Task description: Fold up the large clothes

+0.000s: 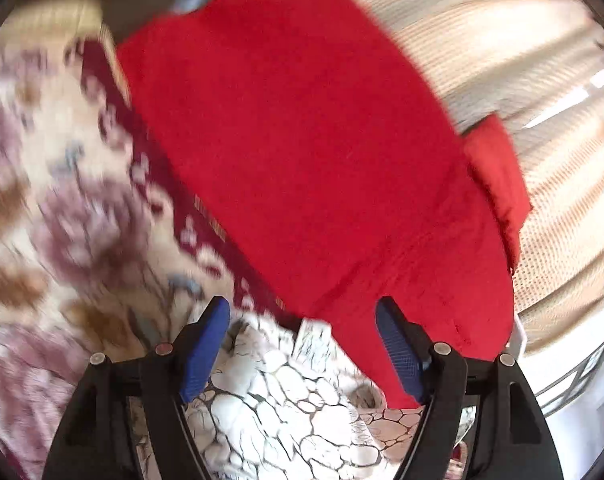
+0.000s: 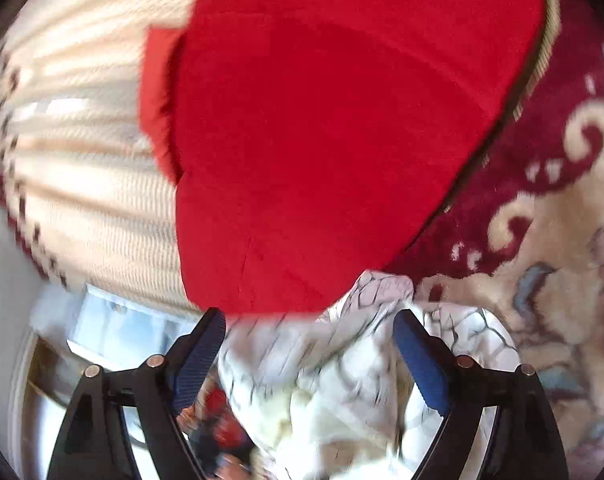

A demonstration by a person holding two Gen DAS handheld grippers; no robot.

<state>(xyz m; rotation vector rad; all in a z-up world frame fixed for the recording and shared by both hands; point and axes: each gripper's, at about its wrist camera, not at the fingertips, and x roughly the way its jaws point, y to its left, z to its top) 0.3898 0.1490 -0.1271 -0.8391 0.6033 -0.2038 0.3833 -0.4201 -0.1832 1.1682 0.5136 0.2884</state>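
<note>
Item one: red garment (image 1: 302, 152), large, lying spread on a cream ribbed cover (image 1: 521, 60), with one edge against a floral carpet (image 1: 62, 200) that has a dark red border. In the left view we see a folded red flap at the garment's right side, and its near end reaches down beside the right blue pad.

Item two: white cloth with a dark cracked pattern (image 1: 282, 400), bunched nearest the cameras, partly under the garment's near edge.

Item three: left tool (image 1: 302, 344), jaws wide apart, gripping nothing; the white cloth lies behind the gap.

Item four: right tool (image 2: 309, 348), jaws likewise spread, nothing pressed; we note both views are motion-blurred.
</note>
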